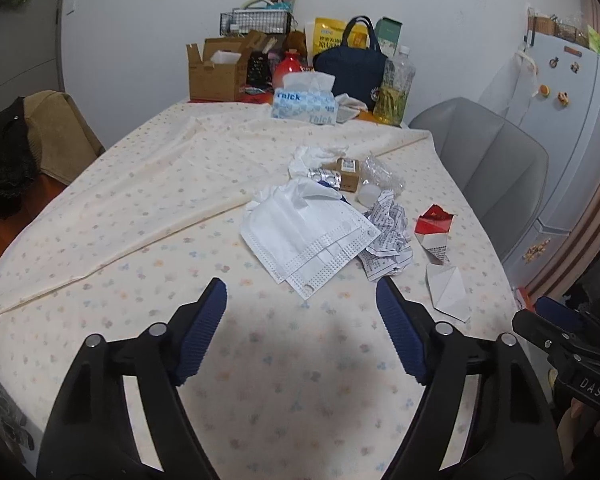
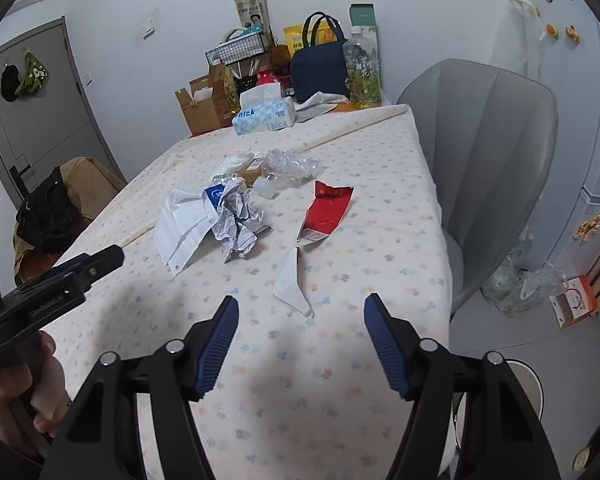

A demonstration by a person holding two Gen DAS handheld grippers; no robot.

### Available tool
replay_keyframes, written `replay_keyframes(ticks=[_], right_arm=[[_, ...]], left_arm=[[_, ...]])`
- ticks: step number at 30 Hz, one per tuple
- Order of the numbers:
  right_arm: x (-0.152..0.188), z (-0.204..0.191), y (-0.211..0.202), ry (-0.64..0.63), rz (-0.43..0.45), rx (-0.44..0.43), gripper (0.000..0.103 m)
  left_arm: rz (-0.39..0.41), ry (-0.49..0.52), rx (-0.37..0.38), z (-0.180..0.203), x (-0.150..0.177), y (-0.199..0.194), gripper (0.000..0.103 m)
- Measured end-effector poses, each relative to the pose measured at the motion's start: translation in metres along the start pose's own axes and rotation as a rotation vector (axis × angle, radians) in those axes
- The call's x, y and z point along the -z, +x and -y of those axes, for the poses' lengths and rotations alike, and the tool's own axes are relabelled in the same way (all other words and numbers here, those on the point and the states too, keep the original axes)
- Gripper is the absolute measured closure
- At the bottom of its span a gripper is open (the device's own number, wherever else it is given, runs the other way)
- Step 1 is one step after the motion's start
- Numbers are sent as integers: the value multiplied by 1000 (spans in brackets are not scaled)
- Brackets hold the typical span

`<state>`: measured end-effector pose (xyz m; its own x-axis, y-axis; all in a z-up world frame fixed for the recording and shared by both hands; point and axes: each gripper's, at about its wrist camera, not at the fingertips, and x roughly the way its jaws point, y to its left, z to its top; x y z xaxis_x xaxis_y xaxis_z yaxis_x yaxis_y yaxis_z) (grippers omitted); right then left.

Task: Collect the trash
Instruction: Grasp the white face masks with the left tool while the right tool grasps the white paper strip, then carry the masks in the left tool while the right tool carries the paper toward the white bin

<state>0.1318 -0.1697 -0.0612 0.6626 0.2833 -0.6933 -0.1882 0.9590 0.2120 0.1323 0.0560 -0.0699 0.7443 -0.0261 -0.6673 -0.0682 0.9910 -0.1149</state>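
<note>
Left wrist view is showing me my left gripper [image 1: 300,300] hovering with its jaws spread wide and nothing between them, above the tablecloth [image 1: 140,208]. Just beyond its fingertips the masks [image 1: 304,236] are lying flat, partly overlapping the crumpled paper [image 1: 388,236]. Right of those, the red wrapper [image 1: 436,232] and a folded white paper [image 1: 448,288] are sitting near the table's right edge. Farther back, a small box [image 1: 348,174], a foil pack [image 1: 328,178] and clear plastic [image 1: 380,172] are bunched together. My right gripper [image 2: 300,320] is also hanging spread and empty, with the white paper's tip just ahead of it. A tissue box [image 2: 266,116] and a bag [image 2: 320,70] are standing at the far end.
</note>
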Motion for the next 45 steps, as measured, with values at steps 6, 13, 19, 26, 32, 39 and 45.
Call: replay_keyframes(ticks=[6, 13, 19, 26, 32, 39, 45], right_arm=[[-6, 10, 18, 28, -28, -5, 42], [-12, 20, 37, 45, -56, 5, 42], [-13, 23, 45, 53, -74, -4, 42], [-14, 12, 57, 26, -86, -27, 43], [-16, 1, 70, 4, -107, -46, 58], [-15, -9, 86, -7, -143, -75, 86], [-13, -15, 64, -16, -102, -153, 97]], left_arm=[[-80, 90, -46, 18, -7, 40, 27], [-164, 167, -110, 34, -12, 81, 27], [-147, 229, -210, 42, -15, 97, 27], [-171, 141, -144, 25, -14, 101, 96], [-112, -14, -79, -8, -10, 68, 101], [-51, -69, -54, -26, -10, 29, 101], [-11, -90, -33, -26, -9, 5, 101]])
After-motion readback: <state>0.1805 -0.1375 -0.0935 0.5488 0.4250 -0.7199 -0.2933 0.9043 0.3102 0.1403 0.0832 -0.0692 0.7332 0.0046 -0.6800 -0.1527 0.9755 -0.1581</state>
